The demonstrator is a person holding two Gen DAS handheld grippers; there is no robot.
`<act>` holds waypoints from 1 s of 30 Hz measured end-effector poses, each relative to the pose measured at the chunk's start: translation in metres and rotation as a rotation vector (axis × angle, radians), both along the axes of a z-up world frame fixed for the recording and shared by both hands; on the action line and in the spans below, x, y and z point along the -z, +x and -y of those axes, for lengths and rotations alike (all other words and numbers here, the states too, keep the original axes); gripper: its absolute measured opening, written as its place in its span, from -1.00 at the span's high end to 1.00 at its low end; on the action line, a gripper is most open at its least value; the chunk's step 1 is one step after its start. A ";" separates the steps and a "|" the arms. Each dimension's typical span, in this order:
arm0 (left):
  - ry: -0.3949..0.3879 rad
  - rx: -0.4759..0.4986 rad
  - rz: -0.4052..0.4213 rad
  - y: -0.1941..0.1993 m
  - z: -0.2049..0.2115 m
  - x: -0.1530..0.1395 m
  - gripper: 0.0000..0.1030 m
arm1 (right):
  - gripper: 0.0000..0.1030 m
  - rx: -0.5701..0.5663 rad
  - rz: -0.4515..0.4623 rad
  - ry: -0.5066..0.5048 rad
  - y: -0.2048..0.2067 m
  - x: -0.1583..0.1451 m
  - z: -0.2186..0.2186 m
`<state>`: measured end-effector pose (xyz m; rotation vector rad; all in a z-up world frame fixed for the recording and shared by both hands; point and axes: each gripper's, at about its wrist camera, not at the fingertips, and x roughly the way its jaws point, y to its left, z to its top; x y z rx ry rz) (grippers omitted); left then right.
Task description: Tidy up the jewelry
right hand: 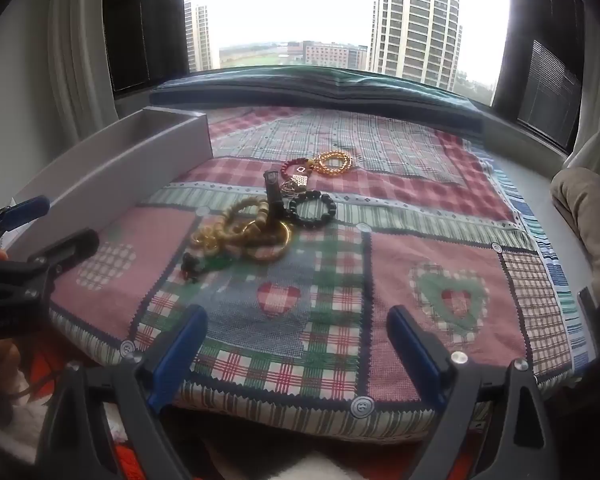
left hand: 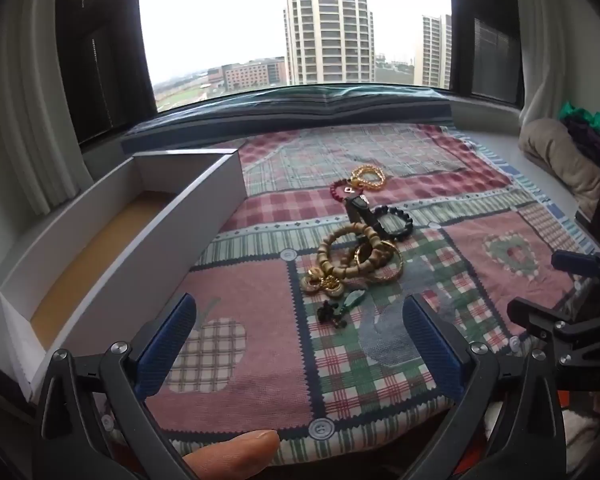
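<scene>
Jewelry pile sat heaped mid-quilt, nothing sorted yet. Used that pile as the reference for everything else.

Long white box lay just to the left of the pile, open on top, brown bottom showing, nothing visible inside. Ran along the quilt's left edge.

In the heap itself: wooden bead bracelet tangled with gold bangles, gold chain bits at the near-left corner of it, dark beads plus a green pendant just in front. Black bead bracelet touching the heap's far-right side. Gold bead bracelet and a dark red bead strand a bit beyond, toward the window. Dark watch-like strap stood up out of the middle; couldn't tell exactly what it was.

Left gripper hovered on the near side of the pile, blue pads spread wide, gripping nothing, thumb visible underneath. Right gripper hung near and to the right of the pile, also spread wide and holding nothing.

Beige cushion sat well off to the right of the pile.
</scene>
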<state>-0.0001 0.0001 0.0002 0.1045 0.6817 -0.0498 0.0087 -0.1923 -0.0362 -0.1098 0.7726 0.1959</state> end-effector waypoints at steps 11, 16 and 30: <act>-0.087 0.016 -0.076 0.006 -0.006 0.010 -0.99 | -0.80 0.002 0.013 0.012 0.000 0.000 0.001; -0.114 -0.015 -0.104 0.007 -0.012 0.013 -0.99 | -0.80 0.003 0.016 0.012 -0.001 -0.004 -0.007; -0.085 0.010 -0.131 0.011 -0.004 0.015 -0.99 | -0.80 -0.011 0.028 0.011 -0.001 -0.001 -0.004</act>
